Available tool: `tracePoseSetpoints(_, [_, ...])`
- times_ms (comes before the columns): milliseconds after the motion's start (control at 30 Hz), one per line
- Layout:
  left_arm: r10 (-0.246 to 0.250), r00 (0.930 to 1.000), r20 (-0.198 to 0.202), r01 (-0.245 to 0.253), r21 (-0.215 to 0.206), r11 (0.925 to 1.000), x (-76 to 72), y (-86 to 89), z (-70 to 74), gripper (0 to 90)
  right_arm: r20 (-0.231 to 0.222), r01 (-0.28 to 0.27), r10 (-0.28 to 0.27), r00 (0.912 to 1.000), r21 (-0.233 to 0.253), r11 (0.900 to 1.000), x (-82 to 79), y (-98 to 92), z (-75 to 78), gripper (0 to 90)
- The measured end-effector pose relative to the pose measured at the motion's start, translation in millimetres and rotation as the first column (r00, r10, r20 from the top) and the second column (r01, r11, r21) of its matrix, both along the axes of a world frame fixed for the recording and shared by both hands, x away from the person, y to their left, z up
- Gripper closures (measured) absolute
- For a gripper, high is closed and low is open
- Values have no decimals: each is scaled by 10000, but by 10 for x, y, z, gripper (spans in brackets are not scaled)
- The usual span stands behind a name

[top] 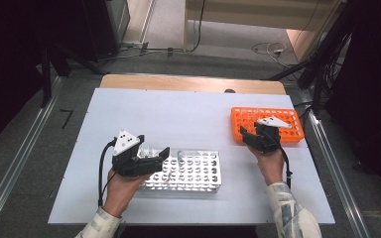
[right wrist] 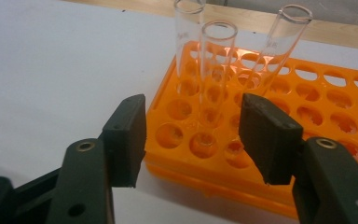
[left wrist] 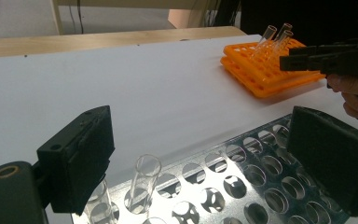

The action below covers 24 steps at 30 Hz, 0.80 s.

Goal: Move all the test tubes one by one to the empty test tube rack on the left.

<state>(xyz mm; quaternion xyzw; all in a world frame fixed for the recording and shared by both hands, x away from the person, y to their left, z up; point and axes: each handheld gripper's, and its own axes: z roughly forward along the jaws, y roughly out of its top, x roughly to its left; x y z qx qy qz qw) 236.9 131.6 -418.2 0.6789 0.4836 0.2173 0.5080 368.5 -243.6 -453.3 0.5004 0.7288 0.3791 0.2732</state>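
The test tubes [right wrist: 213,70] are clear, glossy glass. The orange rack [right wrist: 307,116] is smooth plastic, the perforated rack [left wrist: 242,182] shiny metal, the table sheet [top: 178,119] matt white, and the jaw pads are matt black.

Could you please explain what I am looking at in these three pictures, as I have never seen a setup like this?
A person sits at a white table and holds a black hand-held two-jaw gripper in each hand. The high view looks down from above: the left gripper is over a shiny metal test-tube rack, and the right gripper is at an orange plastic test-tube rack. The other two pictures come from cameras riding on the grippers. The left gripper view shows open jaws above the metal rack, where clear glass tubes stand. The right gripper view shows open jaws on either side of one of three clear tubes in the orange rack. Neither gripper holds anything.
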Motion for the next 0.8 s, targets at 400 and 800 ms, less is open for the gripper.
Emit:
tracePoseSetpoints(400, [-81, 10000, -56, 82, 94, 9999, -1, -3, -6, 76, 43, 377, -376, 9993, -87, 9993, 186, 7, -92, 560])
tracePoseSetpoints(800, [-95, 9999, -126, 96, 101, 9999, 1, -1, -11, 78, -22, 495, -496, 9988, -372, 9981, 274, 64, -137, 720])
